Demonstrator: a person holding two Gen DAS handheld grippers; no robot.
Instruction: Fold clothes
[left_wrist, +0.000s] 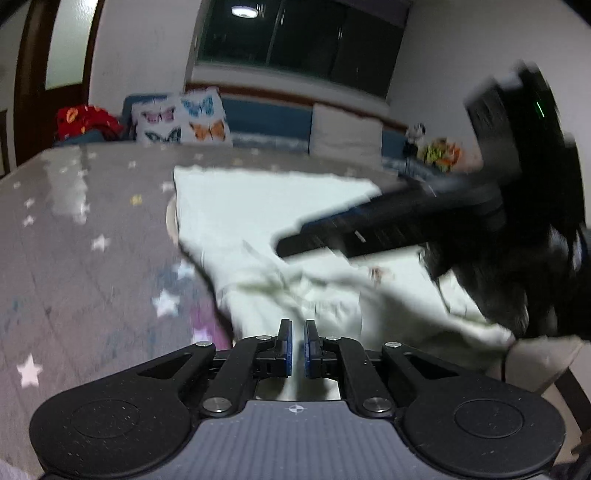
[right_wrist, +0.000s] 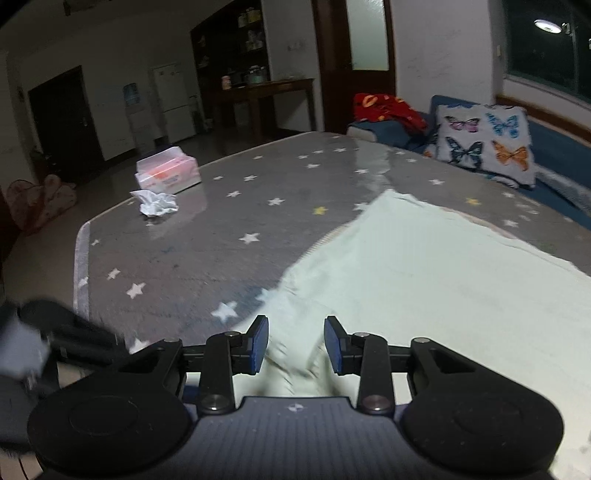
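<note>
**Pale garment on the star table**

The pale green garment lies spread on the grey star-print tablecloth. Left gripper has its jaws nearly closed, can't tell if they pinch fabric. Right gripper is spread wide over a bunched fold, gripping nothing.

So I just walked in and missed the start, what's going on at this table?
A person is folding a pale garment on a table with a grey star-print cover, a handheld gripper in each hand. The left gripper is nearly shut over bunched cloth at the near edge; whether it pinches fabric is unclear. The right gripper is open with a fold of cloth between its fingers. A crumpled tissue and a tissue pack sit at the far corner.
</note>
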